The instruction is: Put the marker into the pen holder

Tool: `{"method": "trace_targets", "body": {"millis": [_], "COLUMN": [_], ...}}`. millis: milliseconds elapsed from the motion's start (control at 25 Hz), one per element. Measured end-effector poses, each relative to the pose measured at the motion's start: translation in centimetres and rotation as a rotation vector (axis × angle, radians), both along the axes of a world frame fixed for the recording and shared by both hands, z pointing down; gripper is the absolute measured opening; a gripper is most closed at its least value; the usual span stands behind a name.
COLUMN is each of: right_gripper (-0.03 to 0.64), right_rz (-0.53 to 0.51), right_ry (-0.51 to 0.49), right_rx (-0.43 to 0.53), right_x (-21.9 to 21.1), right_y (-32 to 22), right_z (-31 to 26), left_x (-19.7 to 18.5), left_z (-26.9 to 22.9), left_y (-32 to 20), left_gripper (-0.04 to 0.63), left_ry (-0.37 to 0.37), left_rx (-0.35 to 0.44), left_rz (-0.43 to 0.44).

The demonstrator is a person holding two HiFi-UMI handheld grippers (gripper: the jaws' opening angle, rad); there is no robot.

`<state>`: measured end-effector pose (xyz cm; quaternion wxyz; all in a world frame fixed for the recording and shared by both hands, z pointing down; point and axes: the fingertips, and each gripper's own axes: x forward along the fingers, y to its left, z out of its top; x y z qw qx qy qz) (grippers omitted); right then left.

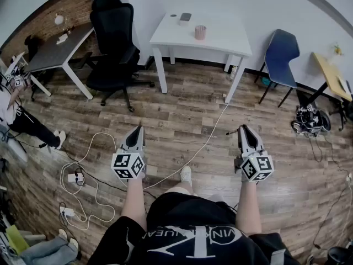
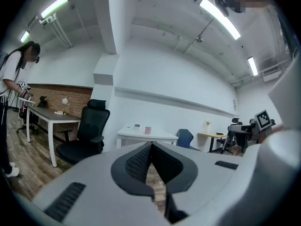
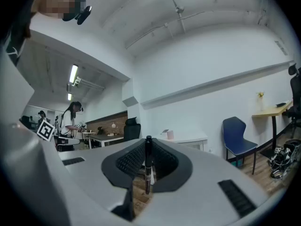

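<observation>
My right gripper (image 1: 243, 129) is shut on a dark marker (image 1: 232, 132), whose end sticks out to the left of the jaw tips. In the right gripper view the marker (image 3: 148, 171) stands upright between the pads of that gripper (image 3: 148, 147). My left gripper (image 1: 136, 130) is held level with it, shut and empty; its jaws (image 2: 151, 146) meet with nothing between them. The pink pen holder (image 1: 200, 32) stands on the white table (image 1: 220, 37) well ahead of both grippers, and shows small in both gripper views (image 2: 148, 130) (image 3: 170, 135).
A black office chair (image 1: 113, 43) stands left of the white table, a blue chair (image 1: 281, 54) to its right. A phone (image 1: 185, 17) lies on the table. Cables and a power strip (image 1: 74, 176) lie on the wood floor. A person (image 1: 16, 115) stands by the grey desk (image 1: 55, 51).
</observation>
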<state>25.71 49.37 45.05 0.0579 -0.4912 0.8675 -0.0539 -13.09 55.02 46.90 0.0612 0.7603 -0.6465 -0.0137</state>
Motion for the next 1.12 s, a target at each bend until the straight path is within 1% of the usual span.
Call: {"method": "trace_targets", "body": {"millis": [280,480,680,920,1120], "right_gripper": [0.052,0.052,0.052,0.052,0.052], "right_rz": [-0.033,-0.044,-0.029,-0.019,-0.009], "right_ry": [0.005,0.012,-0.011,-0.012,-0.019], "right_rx": [0.007,0.016,0.011,-0.016,-0.030], "right_x": [-0.9,-0.5,0.5,0.4,-0.7], "right_y": [-1.9,-3.0,-4.6,-9.1,-15.2], "right_z": [-0.2,-0.2,0.0,1.1,1.5], "left_x": [0.5,1.4,2.4,2.4,1.9], "left_z": [-0.3,-0.5,-0.6,0.5,0.9], "left_y": [-2.3,-3.9,-6.1,-11.8,-18.1], "left_gripper": [0.014,0.014,0.014,0.014,0.014], "left_ry": [-0.006,-0.003,-0.009,0.003,0.016], "left_rx": [0.008,0.016,0.015,-0.004,-0.005], "left_rz": [0.006,0.011,0.030,0.053,0.082]}}
